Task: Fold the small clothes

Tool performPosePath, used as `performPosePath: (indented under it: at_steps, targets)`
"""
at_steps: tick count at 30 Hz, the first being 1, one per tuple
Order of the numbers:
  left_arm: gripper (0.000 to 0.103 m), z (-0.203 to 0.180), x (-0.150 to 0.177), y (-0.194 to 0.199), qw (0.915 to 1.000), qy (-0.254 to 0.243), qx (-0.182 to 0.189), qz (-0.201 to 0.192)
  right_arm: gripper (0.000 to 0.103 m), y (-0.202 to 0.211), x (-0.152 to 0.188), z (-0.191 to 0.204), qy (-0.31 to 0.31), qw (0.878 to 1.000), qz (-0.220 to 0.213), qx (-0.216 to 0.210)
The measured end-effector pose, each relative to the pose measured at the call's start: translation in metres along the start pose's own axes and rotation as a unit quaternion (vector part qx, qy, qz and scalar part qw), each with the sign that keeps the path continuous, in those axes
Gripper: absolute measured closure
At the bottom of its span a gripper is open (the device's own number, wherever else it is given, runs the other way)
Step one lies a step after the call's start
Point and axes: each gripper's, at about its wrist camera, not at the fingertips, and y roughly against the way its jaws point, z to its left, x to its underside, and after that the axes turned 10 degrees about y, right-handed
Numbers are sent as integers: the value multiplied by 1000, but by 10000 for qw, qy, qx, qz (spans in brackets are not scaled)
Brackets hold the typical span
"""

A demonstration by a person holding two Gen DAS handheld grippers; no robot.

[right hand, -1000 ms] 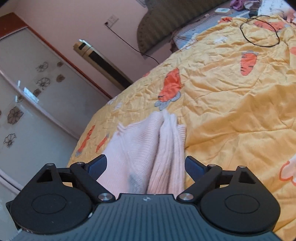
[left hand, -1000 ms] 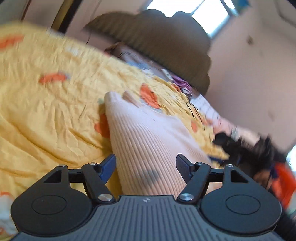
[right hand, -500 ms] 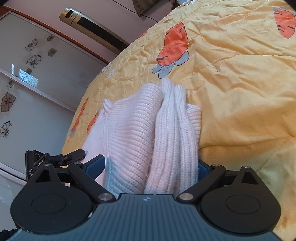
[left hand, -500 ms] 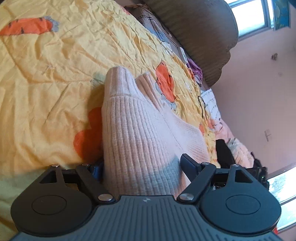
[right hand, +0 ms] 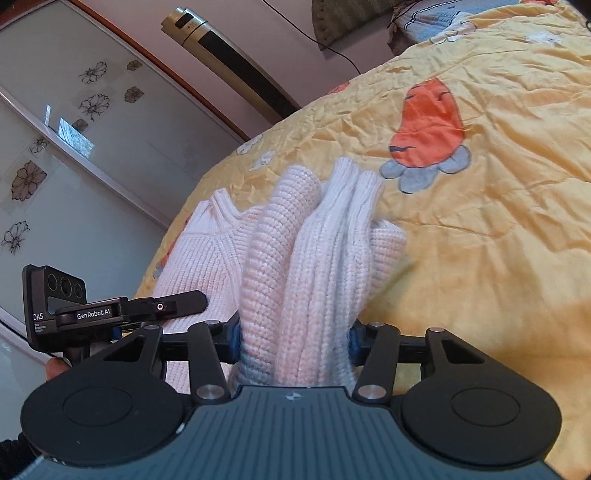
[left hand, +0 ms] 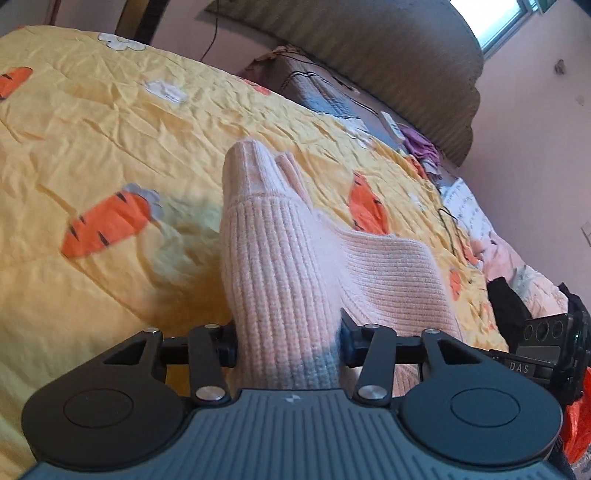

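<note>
Yellow carrot quilt [left hand: 92, 140], pink sweater [left hand: 280, 280] bunched between both grippers' jaws — clamped

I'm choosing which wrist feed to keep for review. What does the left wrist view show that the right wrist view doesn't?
Only the left wrist view shows the window, the purple cloth and the dark clutter at the far edge. Only the right wrist view shows the flowered wardrobe doors and the tower fan. Both show a claw, left and right, shut on the pink sweater over the yellow carrot quilt, and the brown headboard.
</note>
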Motion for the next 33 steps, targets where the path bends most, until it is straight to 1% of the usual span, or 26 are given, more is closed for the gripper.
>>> performPosePath:
  at_steps: [2, 3, 4, 5, 6, 7, 8, 9, 10, 11, 13, 15, 16, 17, 19, 21, 22, 23, 24, 25, 26, 27, 28, 30, 33]
  targets:
    - [53, 15, -16, -11, 9993, 156, -326, 16, 52, -27, -9, 1, -168, 9998, -6, -86]
    - [47, 23, -19, -21, 9989, 192, -412, 78, 52, -41, -13, 1, -208, 9998, 9, -77]
    - [37, 31, -18, -28, 9988, 216, -411, 140, 52, -53, -14, -1, -248, 9997, 13, -44]
    - [33, 38, -15, -28, 9990, 289, -323, 73, 52, -63, -14, -6, -355, 9994, 12, 9]
    - [30, 42, -11, -25, 9991, 362, -204, 12, 49, -69, -10, -11, -500, 9987, -24, 32]
    - [29, 46, -6, -18, 9989, 460, -48, 12, 48, -70, -7, -17, -665, 9977, -85, -57]
    - [27, 50, 0, -9, 9983, 575, 107, -1, 44, -68, -3, -21, -832, 9964, -117, -137]
    - [21, 54, 6, 2, 9972, 688, 265, -80, 38, -62, 0, -22, -924, 9955, -137, -153]
    - [17, 61, 15, 16, 9956, 789, 475, -191, 36, -55, 3, -22, -971, 9951, -155, -126]
    - [16, 66, 23, 28, 9936, 878, 651, -269, 33, -45, 5, -22, -1013, 9947, -165, -104]
    - [15, 73, 41, 45, 9903, 1001, 925, -269, 28, -22, 11, -23, -1035, 9942, -225, -177]
    - [14, 74, 57, 51, 9889, 1041, 1028, -259, 15, 0, 20, -22, -916, 9948, -293, -323]
    - [9, 72, 62, 51, 9891, 1003, 1046, -242, 13, 6, 24, -20, -793, 9959, -267, -351]
    - [7, 71, 66, 49, 9895, 942, 1064, -282, 13, 9, 29, -19, -689, 9968, -193, -361]
    - [1, 66, 69, 43, 9907, 853, 1014, -323, 13, 2, 36, -17, -696, 9966, 80, -426]
    - [1, 62, 69, 32, 9920, 878, 886, -182, 14, -12, 41, -14, -875, 9939, 224, -640]
    - [5, 60, 72, 27, 9938, 800, 761, -102, 13, -21, 42, -10, -918, 9929, 301, -700]
    - [10, 57, 73, 22, 9956, 726, 592, -35, 16, -30, 43, -5, -858, 9937, 373, -623]
    - [15, 54, 74, 22, 9966, 651, 493, -82, 20, -34, 43, 4, -672, 9959, 290, -537]
    - [27, 50, 74, 26, 9974, 550, 438, -140, 22, -38, 42, 12, -502, 9971, 368, -435]
    - [33, 47, 74, 30, 9979, 473, 420, -165, 31, -40, 41, 19, -341, 9979, 454, -309]
    - [41, 45, 72, 36, 9980, 438, 421, -191, 37, -40, 40, 25, -238, 9981, 506, -257]
    - [43, 44, 73, 41, 9979, 447, 424, -206, 40, -38, 40, 29, -129, 9985, 477, -253]
    - [43, 41, 77, 53, 9982, 361, 422, -224, 45, -29, 39, 36, 6, 9988, 419, -260]
    - [43, 43, 90, 63, 9984, 308, 425, -215, 45, -16, 46, 45, 98, 9985, 340, -425]
